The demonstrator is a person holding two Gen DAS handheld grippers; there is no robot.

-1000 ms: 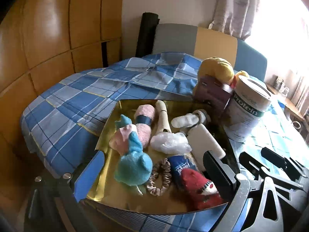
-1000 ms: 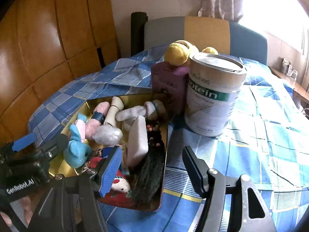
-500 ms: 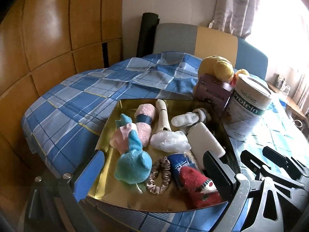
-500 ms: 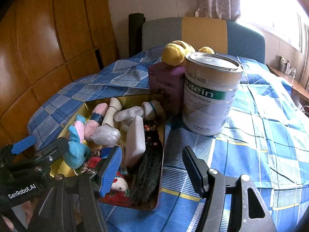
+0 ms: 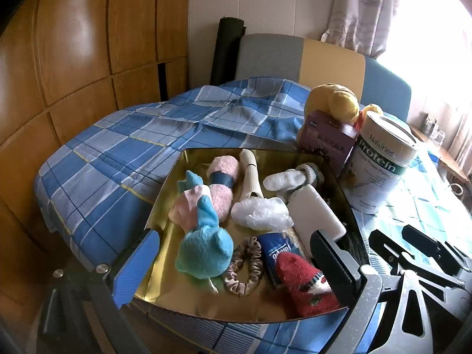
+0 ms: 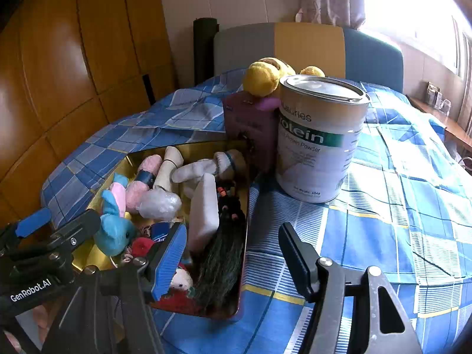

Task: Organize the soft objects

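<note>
A shallow gold tray (image 5: 165, 194) with a mirror-like metallic floor is set on a table draped in blue, white and yellow checked cloth (image 5: 124, 159). The soft things are gathered inside the tray. A fuzzy blue plush toy (image 5: 203, 247) with pointed ears lies at its near left, partly over a pale pink plush piece (image 5: 184, 206). Behind these, a fluffy pink roll (image 5: 224, 183) is bound by a dark blue band, and a ribbed cream sock (image 5: 250, 174) is laid beside it. A crinkled clear plastic bag (image 5: 262, 212) is bunched at the middle. A gathered satin scrunchie (image 5: 243, 265) of beige tone lies in front, next to a blue tissue packet (image 5: 278, 250) and a woolly red sock (image 5: 306, 283). A smooth white rectangular block (image 5: 315, 212) leans along the right side, and a white knitted glove (image 5: 292, 177) is seen behind it. From the right wrist view, a mass of dark hair-like fibre (image 6: 224, 259) with small beads fills the tray's right edge.

Outside the tray, a purple cardboard box (image 5: 327, 144) is topped by a yellow plush toy (image 5: 333, 103), and a cylindrical metal protein tin (image 6: 318, 138) stands just beside it.

The left gripper (image 5: 236, 262) is held above the tray's near edge, its jaws spread with nothing clasped. The right gripper (image 6: 233, 262) is likewise spread and empty, over the tray's right rim and the cloth.
</note>
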